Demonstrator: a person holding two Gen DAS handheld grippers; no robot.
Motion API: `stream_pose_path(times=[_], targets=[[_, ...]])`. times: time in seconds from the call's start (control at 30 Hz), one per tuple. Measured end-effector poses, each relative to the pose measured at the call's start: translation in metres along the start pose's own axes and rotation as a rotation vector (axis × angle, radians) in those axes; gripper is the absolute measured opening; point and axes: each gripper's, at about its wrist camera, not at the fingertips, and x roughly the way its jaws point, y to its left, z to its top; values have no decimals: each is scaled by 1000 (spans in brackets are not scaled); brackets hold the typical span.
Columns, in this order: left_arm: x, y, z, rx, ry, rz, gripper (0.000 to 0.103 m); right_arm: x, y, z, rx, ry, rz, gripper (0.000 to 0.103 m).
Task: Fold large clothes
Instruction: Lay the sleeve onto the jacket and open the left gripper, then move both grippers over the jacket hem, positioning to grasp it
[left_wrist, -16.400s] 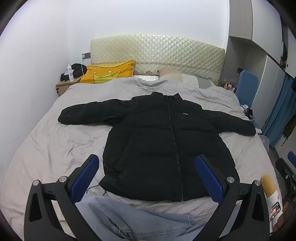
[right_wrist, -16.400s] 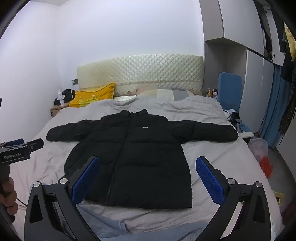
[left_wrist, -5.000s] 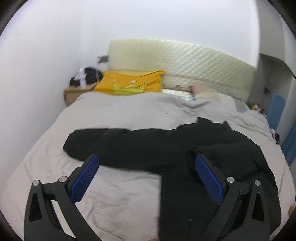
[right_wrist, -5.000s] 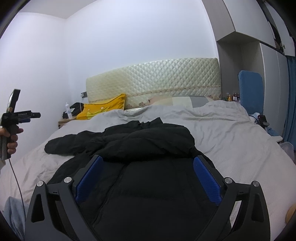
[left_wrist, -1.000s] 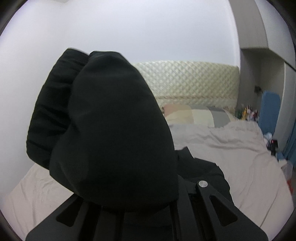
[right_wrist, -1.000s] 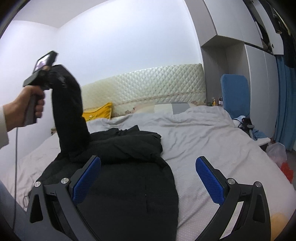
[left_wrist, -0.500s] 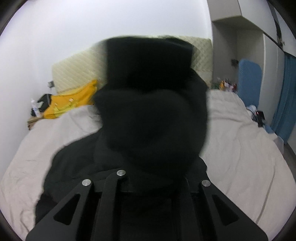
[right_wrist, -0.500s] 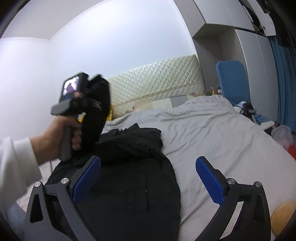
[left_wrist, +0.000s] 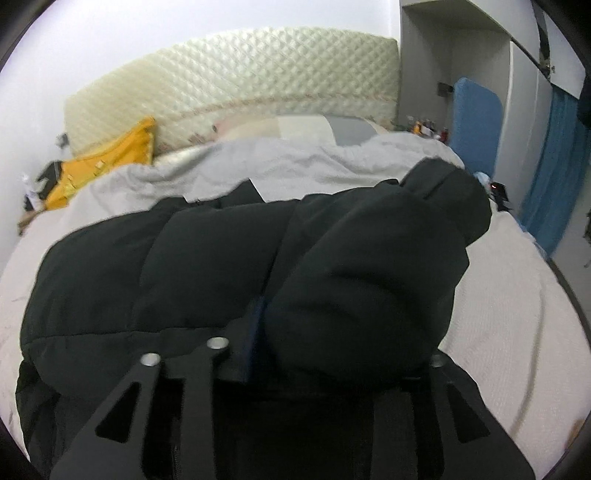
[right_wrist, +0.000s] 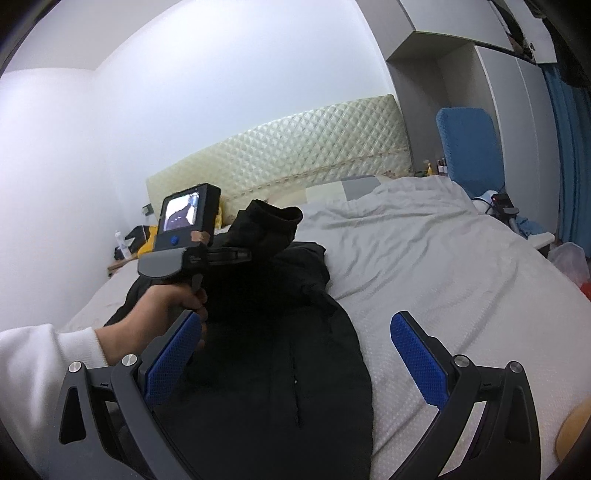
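Note:
A black puffer jacket (right_wrist: 280, 350) lies on the grey bed (right_wrist: 443, 266), its far sleeve folded across the chest. My left gripper (left_wrist: 258, 325) is shut on the jacket's left sleeve (left_wrist: 369, 280), which bulges over the fingers and hides them; the cuff (left_wrist: 450, 184) points right. In the right wrist view the left gripper (right_wrist: 236, 254) holds the sleeve cuff (right_wrist: 273, 221) just above the jacket's chest. My right gripper (right_wrist: 291, 354) is open and empty, low over the jacket's lower half.
A quilted cream headboard (left_wrist: 236, 85) and a yellow pillow (left_wrist: 107, 166) are at the bed's head. A blue chair (right_wrist: 469, 147) and wardrobe stand at the right. A nightstand with a bottle (right_wrist: 122, 243) is at the left.
The left gripper has carried the sleeve down from high in the air and across to the right, over the jacket's chest. The right gripper stays open, nearly still.

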Motion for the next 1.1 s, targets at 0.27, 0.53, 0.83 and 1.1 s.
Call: stream_pose_path(times=[0.27,0.53,0.83,1.1], targets=[[-60,38,0,2,-80,-58,85,22,12,16,-12,-14,3,103],[-91,137,18,-82,-133,27,85,62,55,53,-119,-62,48,103],[-36,231,2,-163,-85,120,85,179,82,57,-141,47,32,69],[29,267,-14,-177,-44,133,85,275,76,24,-190,160,-42,65]])
